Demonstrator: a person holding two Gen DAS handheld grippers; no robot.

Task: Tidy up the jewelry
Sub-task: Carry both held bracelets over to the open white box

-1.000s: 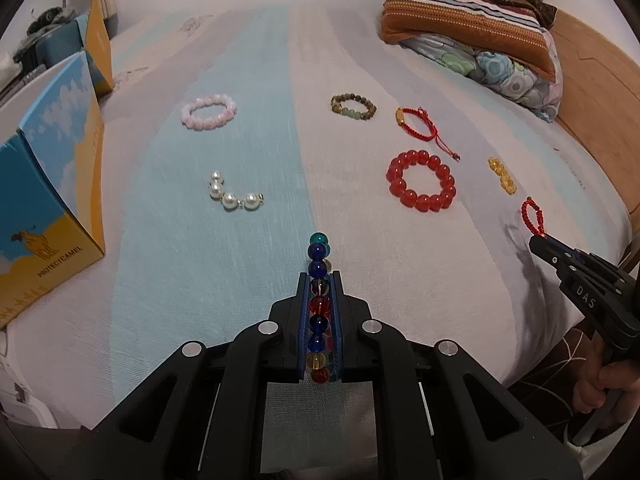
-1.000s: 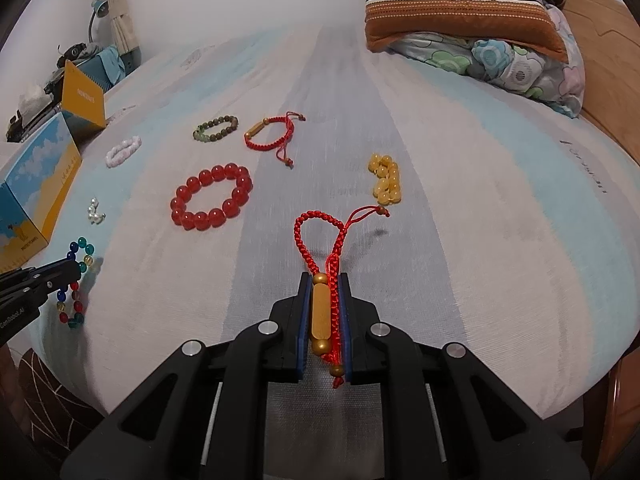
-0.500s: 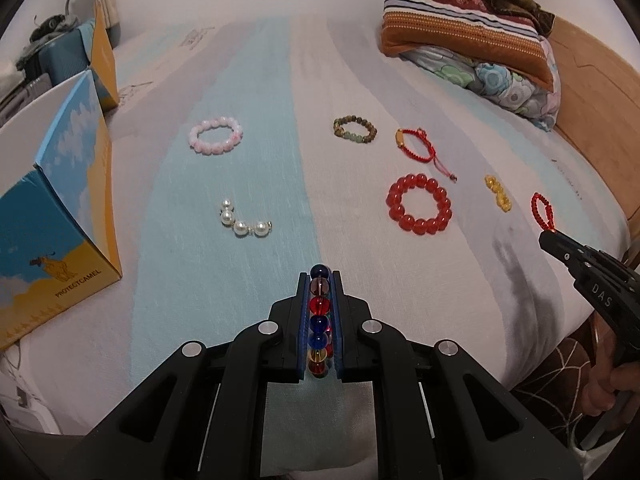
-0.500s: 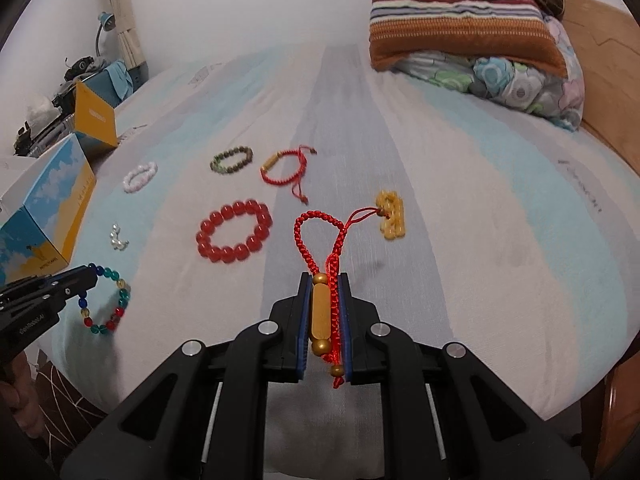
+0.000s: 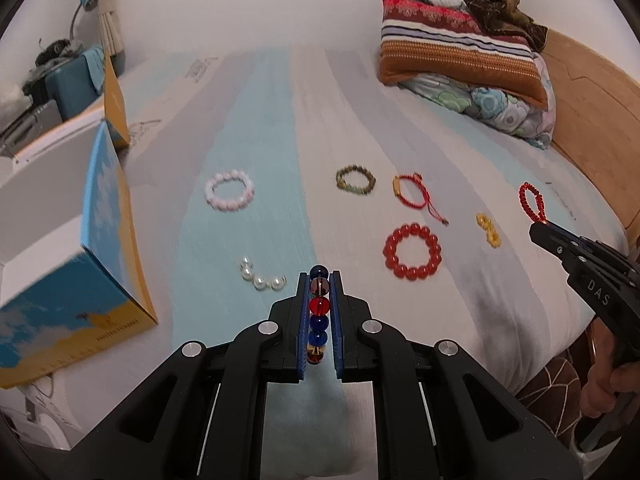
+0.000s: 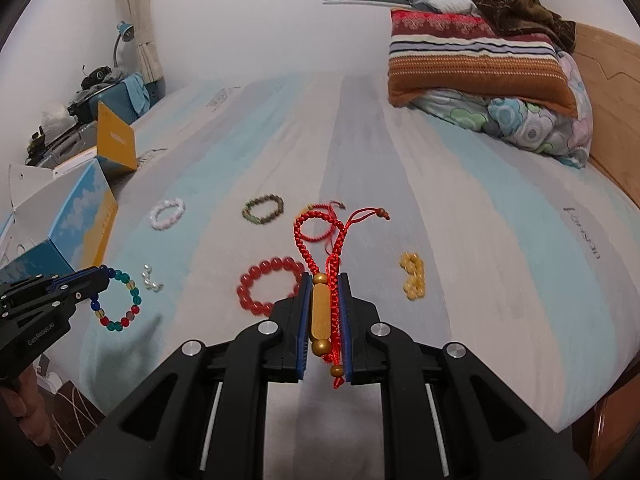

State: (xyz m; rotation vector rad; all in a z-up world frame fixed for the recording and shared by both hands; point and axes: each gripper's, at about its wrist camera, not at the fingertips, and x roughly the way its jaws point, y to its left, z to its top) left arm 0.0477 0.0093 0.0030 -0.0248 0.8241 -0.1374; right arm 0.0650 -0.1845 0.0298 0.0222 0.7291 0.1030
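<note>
Lying ahead: red bead bracelet (image 5: 412, 251), seemingly pearls (image 5: 262, 279), box (image 5: 72, 264)

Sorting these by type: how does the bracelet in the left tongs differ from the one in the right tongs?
The multicolour bracelet in the left tongs is a ring of glass-like round beads; the red cord bracelet in the right tongs is braided, with one long gold tube bead and knotted tails. Both hang clamped above the bed.
</note>
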